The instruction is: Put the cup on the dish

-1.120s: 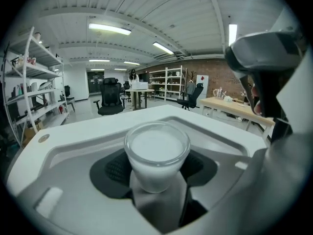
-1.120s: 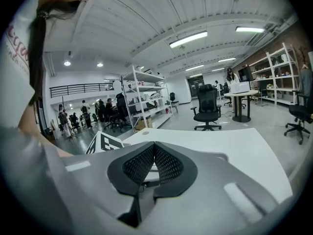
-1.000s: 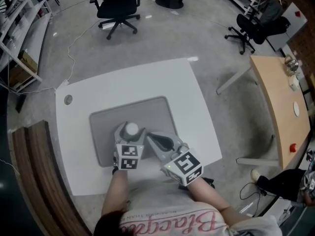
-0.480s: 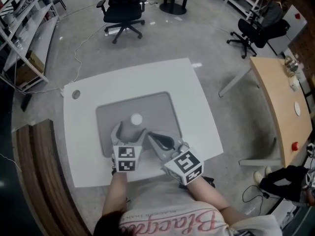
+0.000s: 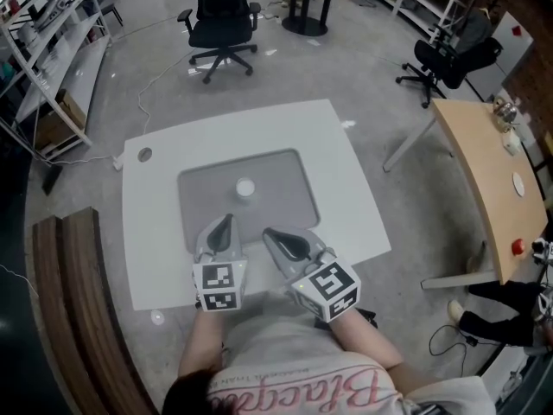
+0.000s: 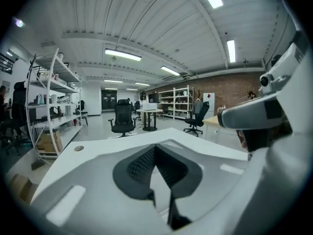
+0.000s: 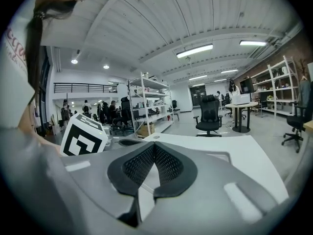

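Note:
A small white cup stands upright near the middle of a flat grey rectangular tray on the white table. No separate dish under the cup can be made out. My left gripper is at the tray's near edge, a short way back from the cup, shut and empty. My right gripper sits beside it to the right, also shut and empty. In the left gripper view the left gripper shows its pads together; the right gripper looks the same in its own view. Neither gripper view shows the cup.
A black office chair stands on the floor beyond the table. A wooden bench runs along the left, and a wooden desk stands to the right. Shelving lines the far left. A round cable hole marks the table's far left corner.
The left gripper held the cup one second ago, then opened and drew back toward me, leaving the cup standing on the tray. Its jaws are now shut. The right gripper stayed put.

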The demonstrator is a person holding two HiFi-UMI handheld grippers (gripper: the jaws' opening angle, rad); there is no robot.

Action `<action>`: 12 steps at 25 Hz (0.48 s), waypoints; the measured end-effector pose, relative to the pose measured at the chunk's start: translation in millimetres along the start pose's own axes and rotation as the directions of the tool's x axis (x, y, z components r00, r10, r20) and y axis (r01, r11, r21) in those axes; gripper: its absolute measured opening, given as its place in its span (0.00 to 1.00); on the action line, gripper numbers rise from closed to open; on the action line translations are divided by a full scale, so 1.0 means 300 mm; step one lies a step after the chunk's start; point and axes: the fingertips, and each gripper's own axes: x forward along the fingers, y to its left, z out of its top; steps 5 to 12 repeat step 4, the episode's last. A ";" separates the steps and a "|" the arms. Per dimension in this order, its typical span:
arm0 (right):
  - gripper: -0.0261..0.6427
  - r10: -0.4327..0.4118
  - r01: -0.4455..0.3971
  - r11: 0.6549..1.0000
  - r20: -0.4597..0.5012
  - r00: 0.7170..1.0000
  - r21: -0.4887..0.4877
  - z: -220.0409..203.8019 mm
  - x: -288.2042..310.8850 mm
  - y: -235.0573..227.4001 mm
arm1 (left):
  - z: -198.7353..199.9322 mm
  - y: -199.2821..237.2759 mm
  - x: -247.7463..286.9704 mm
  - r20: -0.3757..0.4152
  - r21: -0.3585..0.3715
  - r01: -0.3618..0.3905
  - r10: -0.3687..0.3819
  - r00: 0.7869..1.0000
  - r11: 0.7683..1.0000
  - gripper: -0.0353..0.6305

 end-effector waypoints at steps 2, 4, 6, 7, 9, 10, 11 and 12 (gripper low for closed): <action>0.04 -0.007 0.007 1.000 0.009 1.000 -0.002 -0.004 -0.021 0.021 | 0.009 -0.019 -0.038 0.013 0.002 0.010 -0.010 1.000 1.000 0.05; 0.04 -0.013 0.013 1.000 0.015 1.000 -0.006 -0.007 -0.045 0.042 | 0.019 -0.039 -0.078 0.025 0.012 0.019 -0.019 1.000 1.000 0.05; 0.04 -0.013 0.013 1.000 0.015 1.000 -0.006 -0.007 -0.045 0.042 | 0.019 -0.039 -0.078 0.025 0.012 0.019 -0.019 1.000 1.000 0.05; 0.04 -0.013 0.013 1.000 0.015 1.000 -0.006 -0.007 -0.045 0.042 | 0.019 -0.039 -0.078 0.025 0.012 0.019 -0.019 1.000 1.000 0.05; 0.04 -0.013 0.013 1.000 0.015 1.000 -0.006 -0.007 -0.045 0.042 | 0.019 -0.039 -0.078 0.025 0.012 0.019 -0.019 1.000 1.000 0.05; 0.04 -0.013 0.013 1.000 0.015 1.000 -0.006 -0.007 -0.045 0.042 | 0.019 -0.039 -0.078 0.025 0.012 0.019 -0.019 1.000 1.000 0.05; 0.04 -0.013 0.013 1.000 0.015 1.000 -0.006 -0.007 -0.045 0.042 | 0.019 -0.039 -0.078 0.025 0.012 0.019 -0.019 1.000 1.000 0.05; 0.04 -0.013 0.013 1.000 0.015 1.000 -0.006 -0.007 -0.045 0.042 | 0.019 -0.039 -0.078 0.025 0.012 0.019 -0.019 1.000 1.000 0.05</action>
